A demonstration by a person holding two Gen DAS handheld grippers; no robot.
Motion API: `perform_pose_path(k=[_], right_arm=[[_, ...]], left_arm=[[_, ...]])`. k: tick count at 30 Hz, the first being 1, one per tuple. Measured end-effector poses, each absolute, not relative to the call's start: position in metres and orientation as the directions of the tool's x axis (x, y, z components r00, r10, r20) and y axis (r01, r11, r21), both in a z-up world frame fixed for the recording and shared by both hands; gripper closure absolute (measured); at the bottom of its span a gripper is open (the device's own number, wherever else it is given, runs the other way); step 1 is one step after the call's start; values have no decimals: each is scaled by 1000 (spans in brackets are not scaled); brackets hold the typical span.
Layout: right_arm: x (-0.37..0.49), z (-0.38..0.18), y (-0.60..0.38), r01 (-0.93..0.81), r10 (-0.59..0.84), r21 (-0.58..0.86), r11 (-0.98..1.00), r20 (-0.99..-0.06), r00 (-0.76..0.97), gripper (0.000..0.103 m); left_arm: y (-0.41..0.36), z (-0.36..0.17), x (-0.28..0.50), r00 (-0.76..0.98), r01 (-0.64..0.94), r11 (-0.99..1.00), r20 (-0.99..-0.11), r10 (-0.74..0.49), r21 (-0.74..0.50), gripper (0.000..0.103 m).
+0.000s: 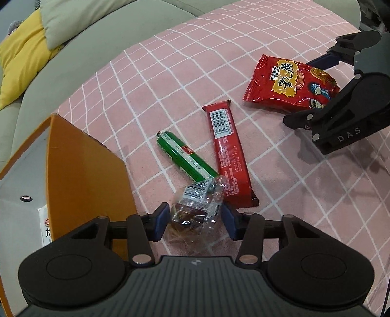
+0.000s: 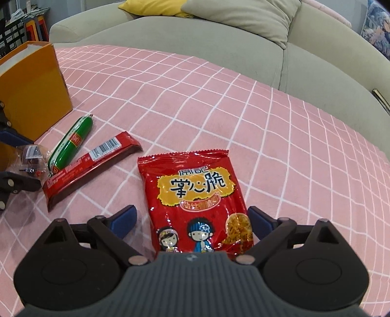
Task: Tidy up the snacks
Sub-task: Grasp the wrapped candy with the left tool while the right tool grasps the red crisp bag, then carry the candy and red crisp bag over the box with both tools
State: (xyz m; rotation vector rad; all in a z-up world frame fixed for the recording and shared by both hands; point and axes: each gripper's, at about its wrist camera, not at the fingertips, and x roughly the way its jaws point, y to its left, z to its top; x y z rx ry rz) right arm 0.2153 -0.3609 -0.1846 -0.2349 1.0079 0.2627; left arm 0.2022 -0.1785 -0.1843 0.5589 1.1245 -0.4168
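Four snacks lie on the pink checked cloth: a clear crinkled packet with dark pieces inside and a barcode label, a green sausage stick, a long red bar lying barcode side up, and a red crisp bag printed with yellow lettering and two cartoon children.

Only the left wrist view shows the clear packet closely: it sits between the blue pads of the left gripper, which flank it on both sides, the near pad at its edge; whether they press it I cannot tell. That view also shows a white packet inside the orange box, just left of the gripper.

Only the right wrist view shows the crisp bag's printed front. Its lower end lies between the wide-spread pads of the right gripper, a gap visible on the left side, so that claw stands open around it. Behind the cloth runs a grey-green sofa with a yellow cushion.
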Motion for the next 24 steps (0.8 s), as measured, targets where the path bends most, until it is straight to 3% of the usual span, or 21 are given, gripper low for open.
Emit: perform_pose_path(k=[9,24], right_arm=[[211,-185,-356,-298,99,-63,952,-861,498,31],[166,-174,-330,-171,54,-30,985,-883,467,35]], left_arm=[[-172,-184,201,390,545,818,-920,-52,184,56],[-160,-161,174,422,446,889,-900,-107,103,57]])
